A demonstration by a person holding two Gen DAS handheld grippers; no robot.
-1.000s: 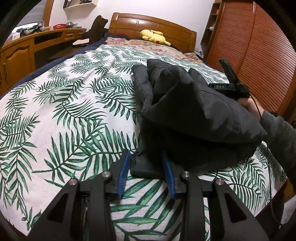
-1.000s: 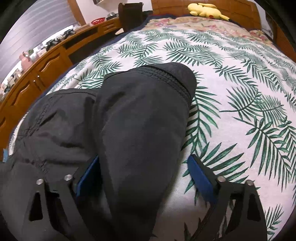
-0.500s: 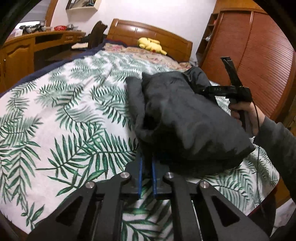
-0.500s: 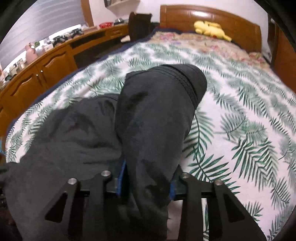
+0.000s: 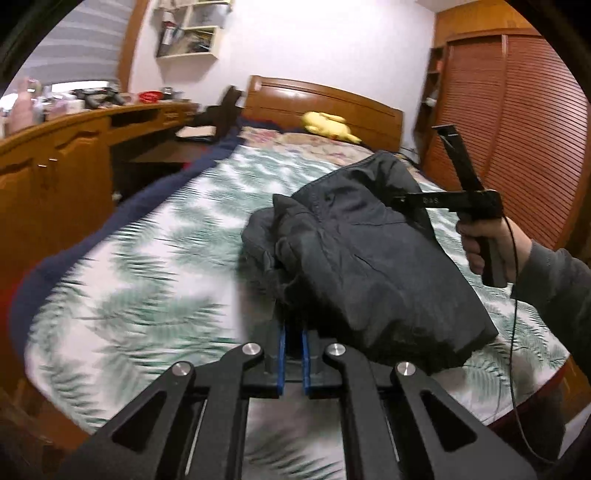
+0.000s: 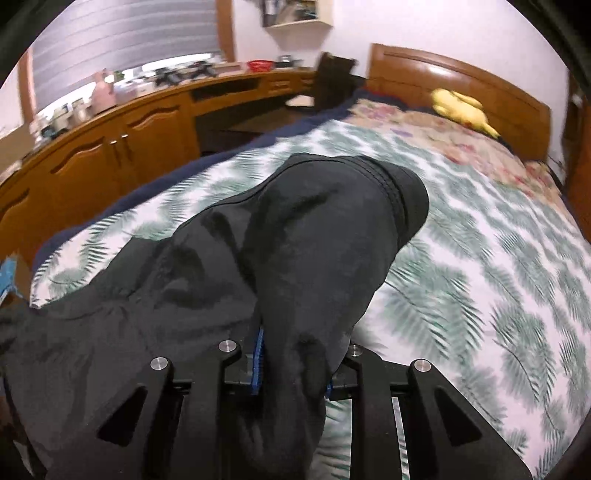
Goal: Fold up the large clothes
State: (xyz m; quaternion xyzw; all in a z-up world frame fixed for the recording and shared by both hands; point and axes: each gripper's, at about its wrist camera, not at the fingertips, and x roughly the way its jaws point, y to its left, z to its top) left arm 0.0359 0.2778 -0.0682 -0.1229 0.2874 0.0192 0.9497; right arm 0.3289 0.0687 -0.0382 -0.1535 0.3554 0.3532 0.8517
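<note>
Now a bunched, creased dark jacket (image 5: 369, 258) on the leaf-print bedspread (image 5: 155, 266).

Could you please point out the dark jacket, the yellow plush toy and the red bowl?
Dark jacket (image 5: 369, 258), left wrist view, on its upper fabric.
Yellow plush toy (image 6: 460, 107), right wrist view, on its body.
Red bowl (image 6: 259, 65), right wrist view, on its rim.

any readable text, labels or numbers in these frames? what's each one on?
"DAS": pale letters on the black bar of the right tongs' body, seen from the left wrist view; the first letter is faint, so it is uncertain.
Books and boxes on the wall shelf: too blurred to read.
Nothing else legible.
</note>
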